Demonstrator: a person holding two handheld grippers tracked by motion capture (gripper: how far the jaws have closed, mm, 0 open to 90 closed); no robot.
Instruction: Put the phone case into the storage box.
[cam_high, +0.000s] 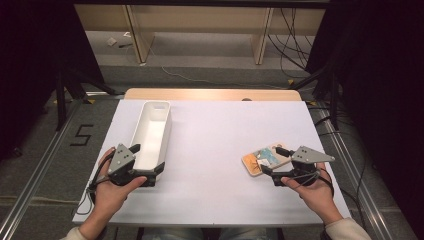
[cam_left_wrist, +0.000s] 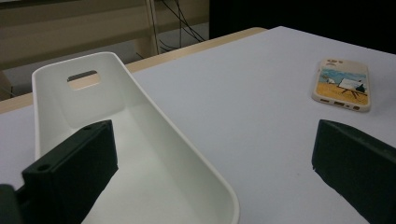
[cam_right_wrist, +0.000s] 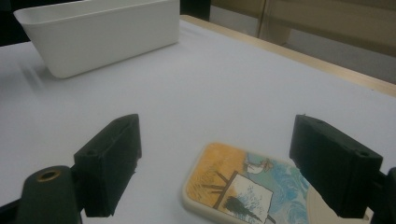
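A long white bin (cam_high: 168, 124) stands on the left of the white table. My left gripper (cam_high: 146, 162) is open at the bin's near end. In the left gripper view (cam_left_wrist: 215, 140) one jaw hangs inside the bin (cam_left_wrist: 140, 88) and the other over the table, with the bin's wall between them. A phone case (cam_high: 261, 159) with a painted beach scene lies flat on the right. My right gripper (cam_high: 274, 161) is open, one jaw on each side of the case (cam_right_wrist: 243, 186) and neither pressing on it. The case (cam_left_wrist: 342, 84) also lies far off in the left gripper view.
The white table top (cam_high: 225, 130) lies bare between bin and case. A wooden strip (cam_high: 210, 94) runs along its far edge. Beyond it are a grey floor, shelf legs (cam_high: 261, 45) and cables (cam_high: 295, 45). A "5" (cam_high: 82, 134) marks the floor at left.
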